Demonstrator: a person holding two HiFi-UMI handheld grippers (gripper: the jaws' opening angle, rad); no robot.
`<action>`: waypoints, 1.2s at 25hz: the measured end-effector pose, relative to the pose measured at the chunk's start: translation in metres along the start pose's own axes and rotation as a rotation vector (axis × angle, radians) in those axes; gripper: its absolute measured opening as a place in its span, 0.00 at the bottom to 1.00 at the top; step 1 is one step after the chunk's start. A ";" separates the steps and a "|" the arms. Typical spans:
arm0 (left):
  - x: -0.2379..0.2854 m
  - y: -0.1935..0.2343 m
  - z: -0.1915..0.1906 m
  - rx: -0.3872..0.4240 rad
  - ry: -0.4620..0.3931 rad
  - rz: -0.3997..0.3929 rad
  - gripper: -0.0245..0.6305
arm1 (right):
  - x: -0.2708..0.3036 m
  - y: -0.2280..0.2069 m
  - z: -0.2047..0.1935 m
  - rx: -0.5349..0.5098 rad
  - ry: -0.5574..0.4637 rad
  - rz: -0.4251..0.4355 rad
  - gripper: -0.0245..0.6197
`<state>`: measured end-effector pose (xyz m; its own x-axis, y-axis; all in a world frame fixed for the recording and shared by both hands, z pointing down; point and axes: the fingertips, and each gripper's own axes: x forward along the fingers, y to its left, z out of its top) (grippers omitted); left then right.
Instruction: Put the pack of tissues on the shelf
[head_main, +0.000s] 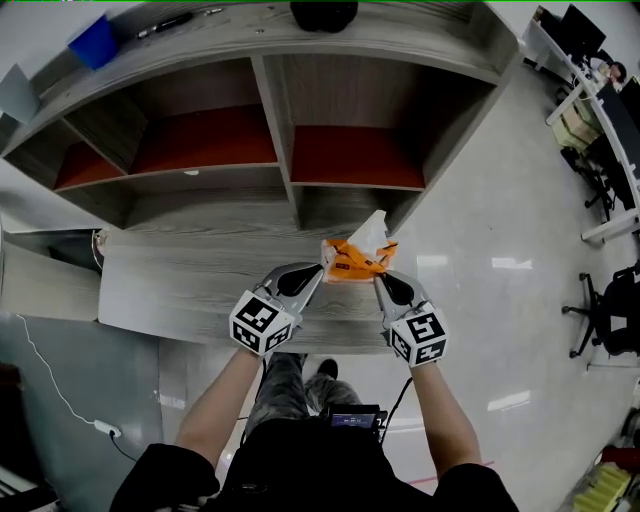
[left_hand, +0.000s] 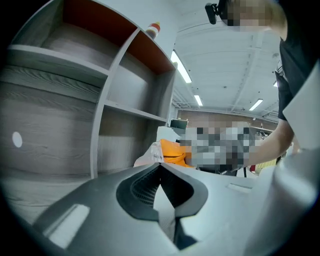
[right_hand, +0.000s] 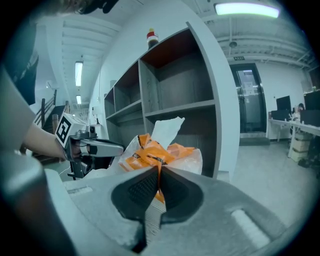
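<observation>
The pack of tissues (head_main: 358, 257), orange with a white tissue sticking up from it, hangs between my two grippers just above the low front board (head_main: 190, 285) of the grey shelf unit (head_main: 288, 170). My left gripper (head_main: 322, 268) is shut on the pack's left edge, where the left gripper view shows the wrapper (left_hand: 170, 151) beyond the closed tips (left_hand: 160, 164). My right gripper (head_main: 379, 277) is shut on the right edge; in its own view the pack (right_hand: 162, 147) sits right at the tips (right_hand: 159, 169), with the left gripper (right_hand: 97, 148) behind it.
The shelf compartments with red back panels (head_main: 355, 155) stand open behind the pack. A blue box (head_main: 95, 42) and a dark object (head_main: 323, 14) lie on the shelf top, and a bottle (right_hand: 152, 36) stands there too. Desks and chairs (head_main: 600, 140) are at the right, and a white cable (head_main: 60, 395) lies on the floor at the left.
</observation>
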<state>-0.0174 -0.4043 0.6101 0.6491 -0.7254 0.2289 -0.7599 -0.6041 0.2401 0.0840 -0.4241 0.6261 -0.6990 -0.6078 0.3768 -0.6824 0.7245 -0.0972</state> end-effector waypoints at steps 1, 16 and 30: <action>0.003 0.004 0.000 0.005 -0.001 0.005 0.04 | 0.005 -0.003 0.000 -0.003 -0.001 -0.002 0.05; 0.047 0.059 -0.010 0.042 -0.003 0.105 0.04 | 0.068 -0.040 0.004 -0.102 -0.035 -0.051 0.05; 0.087 0.103 -0.040 0.041 0.050 0.171 0.04 | 0.115 -0.071 -0.022 -0.126 -0.017 -0.104 0.05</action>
<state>-0.0381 -0.5168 0.6924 0.5101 -0.8024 0.3097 -0.8597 -0.4868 0.1548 0.0565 -0.5383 0.6964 -0.6306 -0.6862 0.3627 -0.7197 0.6919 0.0578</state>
